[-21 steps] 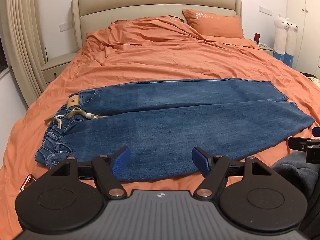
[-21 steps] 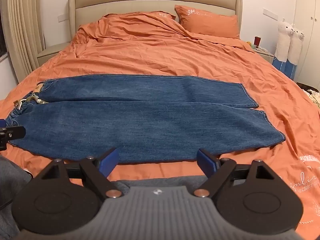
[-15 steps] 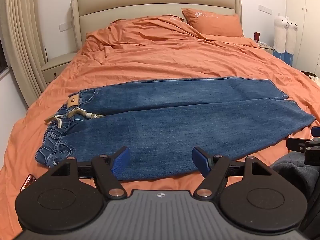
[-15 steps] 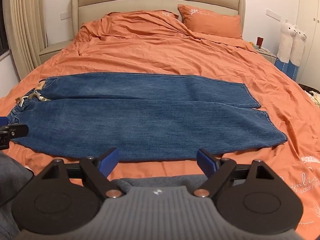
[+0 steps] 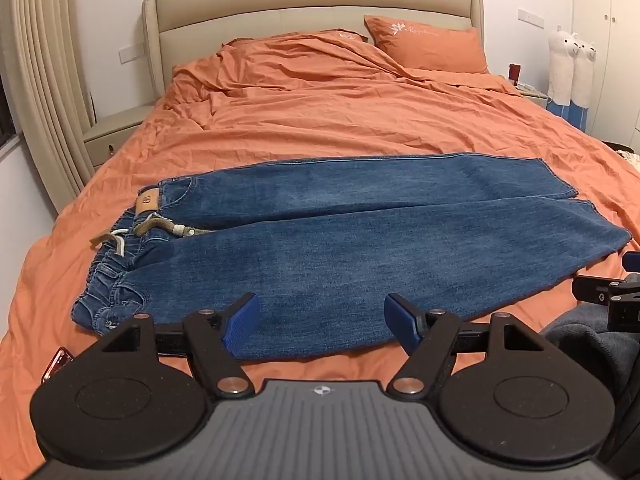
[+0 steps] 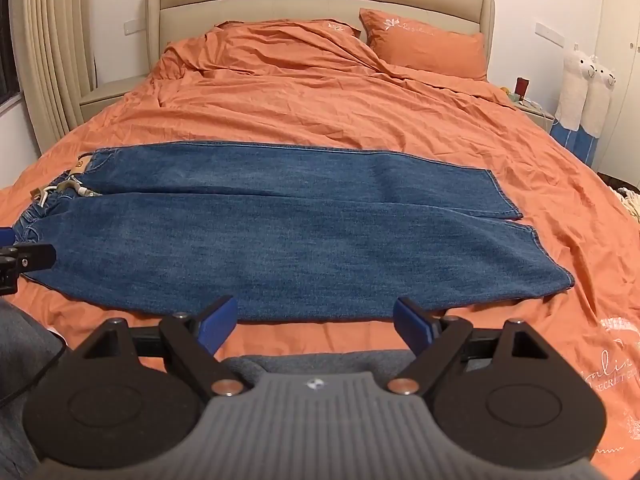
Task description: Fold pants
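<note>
Blue jeans lie flat across the orange bed, waistband to the left, leg hems to the right, one leg beside the other. They also show in the right wrist view. My left gripper is open and empty, hovering over the near edge of the jeans. My right gripper is open and empty, just short of the jeans' near edge. The right gripper's tip shows at the left view's right edge; the left gripper's tip shows at the right view's left edge.
The orange duvet covers the bed, with a pillow and beige headboard at the back. A nightstand stands at the left, plush toys at the right. A small red object lies near the bed's front left.
Both views have shifted only slightly; the right gripper has eased a little to the left. The jeans lie unchanged and both grippers stay open.
</note>
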A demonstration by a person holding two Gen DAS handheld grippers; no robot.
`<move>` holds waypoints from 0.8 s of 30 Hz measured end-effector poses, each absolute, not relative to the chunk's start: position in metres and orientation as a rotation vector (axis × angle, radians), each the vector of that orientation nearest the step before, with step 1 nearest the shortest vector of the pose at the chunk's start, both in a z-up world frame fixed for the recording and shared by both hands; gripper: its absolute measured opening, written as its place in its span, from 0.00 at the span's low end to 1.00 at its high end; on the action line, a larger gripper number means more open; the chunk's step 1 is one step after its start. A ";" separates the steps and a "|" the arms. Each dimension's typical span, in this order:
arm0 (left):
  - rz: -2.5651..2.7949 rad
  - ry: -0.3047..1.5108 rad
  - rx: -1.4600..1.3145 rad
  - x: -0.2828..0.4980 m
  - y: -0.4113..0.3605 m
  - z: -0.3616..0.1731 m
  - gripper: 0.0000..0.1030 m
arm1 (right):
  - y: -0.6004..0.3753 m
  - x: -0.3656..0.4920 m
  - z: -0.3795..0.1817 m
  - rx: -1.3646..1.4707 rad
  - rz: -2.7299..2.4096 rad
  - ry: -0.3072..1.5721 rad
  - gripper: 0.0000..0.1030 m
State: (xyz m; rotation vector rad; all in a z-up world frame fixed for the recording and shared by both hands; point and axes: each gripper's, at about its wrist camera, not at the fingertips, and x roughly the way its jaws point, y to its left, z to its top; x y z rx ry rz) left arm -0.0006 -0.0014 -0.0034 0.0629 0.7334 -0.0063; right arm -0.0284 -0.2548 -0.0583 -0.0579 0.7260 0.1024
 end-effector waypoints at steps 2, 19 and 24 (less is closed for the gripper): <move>-0.003 0.734 0.064 0.000 -0.002 -0.003 0.81 | -0.254 -0.028 -0.059 -0.058 0.103 0.727 0.79; -0.002 0.737 0.069 0.000 -0.003 -0.004 0.81 | -0.254 -0.029 -0.060 -0.055 0.106 0.735 0.79; -0.002 0.737 0.069 0.000 -0.002 -0.004 0.81 | -0.255 -0.029 -0.060 -0.053 0.105 0.742 0.79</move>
